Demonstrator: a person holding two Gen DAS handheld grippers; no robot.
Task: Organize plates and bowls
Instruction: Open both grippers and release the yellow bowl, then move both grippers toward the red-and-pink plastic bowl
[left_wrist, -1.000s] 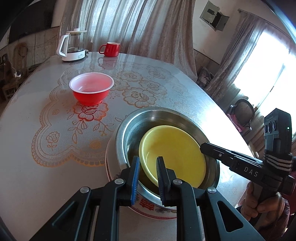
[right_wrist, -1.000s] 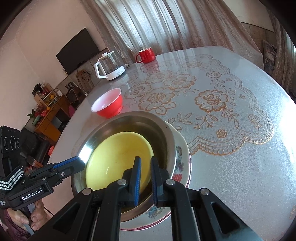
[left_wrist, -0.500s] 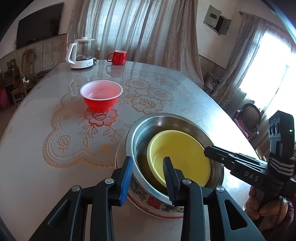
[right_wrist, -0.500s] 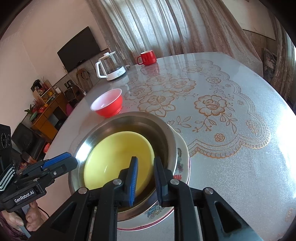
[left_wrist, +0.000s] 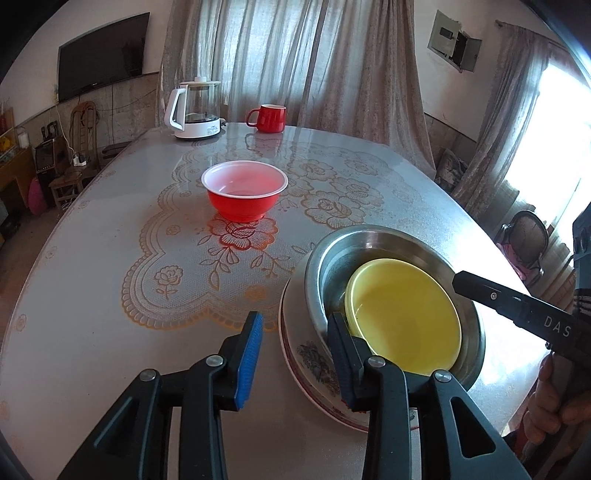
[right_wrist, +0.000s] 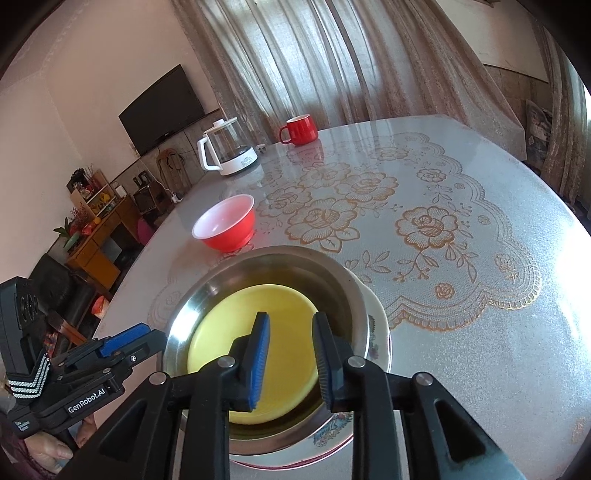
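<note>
A yellow dish (left_wrist: 406, 317) lies inside a steel bowl (left_wrist: 332, 266), which sits on a floral plate (left_wrist: 314, 365) near the table's front edge. A red bowl (left_wrist: 243, 195) with a white inside stands alone further back. My left gripper (left_wrist: 294, 321) straddles the stack's left rim, its jaws opening and its pads clear of the rim. My right gripper (right_wrist: 291, 321) hovers over the yellow dish (right_wrist: 258, 339) and the steel bowl (right_wrist: 266, 266), jaws opening, pads pressing nothing. The red bowl (right_wrist: 225, 225) shows behind. Each gripper appears in the other's view.
A glass kettle (left_wrist: 195, 110) and a red mug (left_wrist: 267, 118) stand at the table's far end. The lace-patterned tabletop (left_wrist: 184, 266) spreads left of the stack. A chair (left_wrist: 524, 236) stands beyond the right edge. A person's hand (left_wrist: 554, 402) holds the right gripper.
Both grippers have opened from nearly shut on the stack's rim. The left wrist view has tilted up and shifted, so the stack now sits further right in it.
</note>
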